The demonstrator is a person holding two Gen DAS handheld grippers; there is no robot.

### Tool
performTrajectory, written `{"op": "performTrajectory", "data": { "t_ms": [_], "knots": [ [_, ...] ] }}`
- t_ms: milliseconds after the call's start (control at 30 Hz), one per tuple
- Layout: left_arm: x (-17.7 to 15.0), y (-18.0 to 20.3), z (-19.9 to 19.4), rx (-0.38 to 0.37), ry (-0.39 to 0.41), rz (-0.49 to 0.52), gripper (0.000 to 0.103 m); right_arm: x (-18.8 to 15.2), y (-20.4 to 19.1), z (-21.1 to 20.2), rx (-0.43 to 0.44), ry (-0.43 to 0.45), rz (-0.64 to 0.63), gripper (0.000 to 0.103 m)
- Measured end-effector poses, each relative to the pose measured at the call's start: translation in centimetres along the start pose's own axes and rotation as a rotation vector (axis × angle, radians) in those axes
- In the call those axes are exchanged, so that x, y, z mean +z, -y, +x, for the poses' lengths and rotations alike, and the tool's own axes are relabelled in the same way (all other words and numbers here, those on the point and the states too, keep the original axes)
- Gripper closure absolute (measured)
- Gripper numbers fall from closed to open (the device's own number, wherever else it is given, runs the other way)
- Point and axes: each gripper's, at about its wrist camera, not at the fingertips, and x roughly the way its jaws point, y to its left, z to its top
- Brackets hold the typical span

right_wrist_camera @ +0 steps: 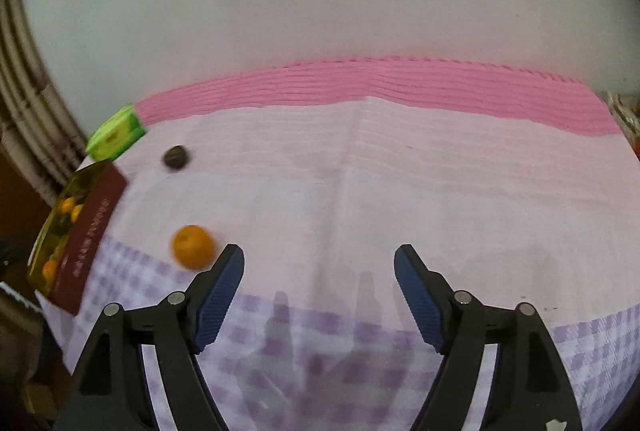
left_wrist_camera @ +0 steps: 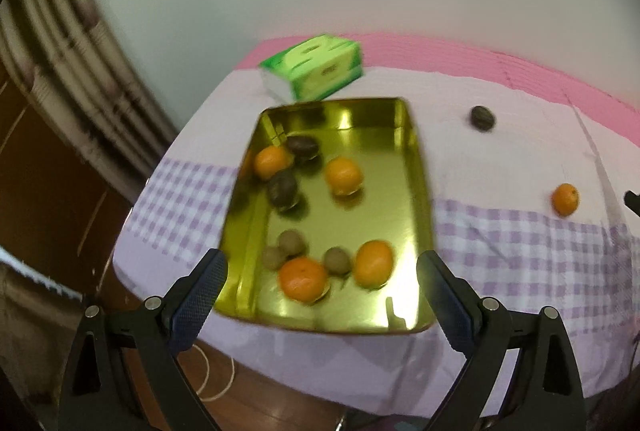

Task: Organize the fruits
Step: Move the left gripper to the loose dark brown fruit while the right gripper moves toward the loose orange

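A gold tray (left_wrist_camera: pixel 416 167) holding oranges and dark and brownish fruits lies ahead of the left gripper (left_wrist_camera: pixel 322 273). A loose orange (right_wrist_camera: pixel 193 246) sits just left of the right gripper (right_wrist_camera: pixel 319 265); a dark fruit (right_wrist_camera: pixel 175 158) lies farther ahead-left.

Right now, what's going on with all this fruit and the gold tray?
Someone is sorting fruit into a gold tray using two handheld grippers. The tray already holds four oranges and several dark and brownish fruits. One orange and one dark fruit are not yet in it and lie on the tablecloth. The left gripper hangs open above the tray's near end, holding nothing. The right gripper is open and empty too, its fingers just right of the loose orange.
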Motion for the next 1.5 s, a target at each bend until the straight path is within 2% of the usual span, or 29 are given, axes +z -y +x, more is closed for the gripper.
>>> {"op": "performTrajectory", "data": {
  "t_ms": [100,300,400,567,700,800,967,1133,1500],
  "knots": [
    [1.3,2.2,-0.6,-0.010,0.029,0.063,0.008,-0.3,1.7,0.8,-0.028,-0.007,0.016,0.028],
    [4.0,6.8,-0.6,-0.099,0.057,0.193,0.008,-0.8,4.0,2.3,-0.038,-0.015,0.065,0.028],
    [5.8,9.1,0.0,-0.190,0.048,0.237,0.008,-0.8,5.2,2.8,-0.036,-0.015,0.096,0.028],
    [10.3,12.9,2.8,-0.305,0.023,0.337,0.008,-0.5,6.0,3.1,-0.013,0.000,0.133,0.026],
    [13.7,15.6,6.5,-0.360,-0.019,0.393,0.008,-0.7,5.5,3.3,-0.016,0.013,0.113,0.021],
    [15.3,17.4,9.9,-0.375,-0.083,0.424,0.009,-0.7,4.7,3.6,-0.009,0.011,0.071,0.019],
    [16.4,18.4,13.2,-0.331,-0.114,0.430,0.009,-0.7,4.7,3.5,0.018,0.013,0.065,0.019],
    [16.3,19.1,14.1,-0.318,-0.118,0.423,0.009,-0.7,5.0,3.5,0.048,0.015,0.079,0.016],
    [15.7,21.0,14.6,-0.260,-0.102,0.494,0.009,-0.7,4.9,3.5,0.051,0.012,0.073,0.015]
  ]
}}
